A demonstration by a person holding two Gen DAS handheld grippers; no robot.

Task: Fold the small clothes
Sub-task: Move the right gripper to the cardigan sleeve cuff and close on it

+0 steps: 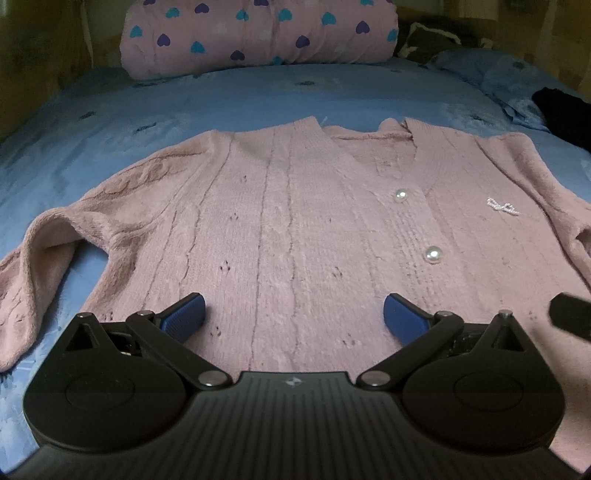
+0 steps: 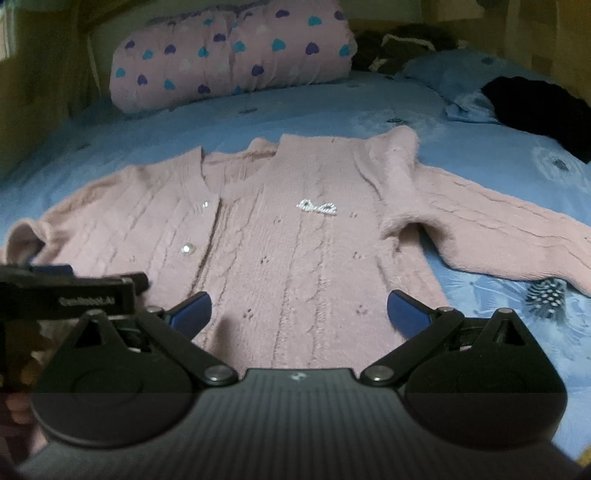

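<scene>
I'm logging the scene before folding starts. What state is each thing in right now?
Pink cardigan: spread flat on the bed, front up, buttoned, unfolded.
Its sleeves: both stretched out sideways.
Left gripper: open, over the hem, holding nothing.
Right gripper: open, over the hem, holding nothing.
Heart-print blanket: rolled up at the far end.
Black garment: crumpled.

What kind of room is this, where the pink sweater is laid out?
Most likely a bedroom. The sweater lies spread on a bed with a blue sheet, a rolled heart-print blanket sits at the far end, and a blue pillow lies beside it.
</scene>
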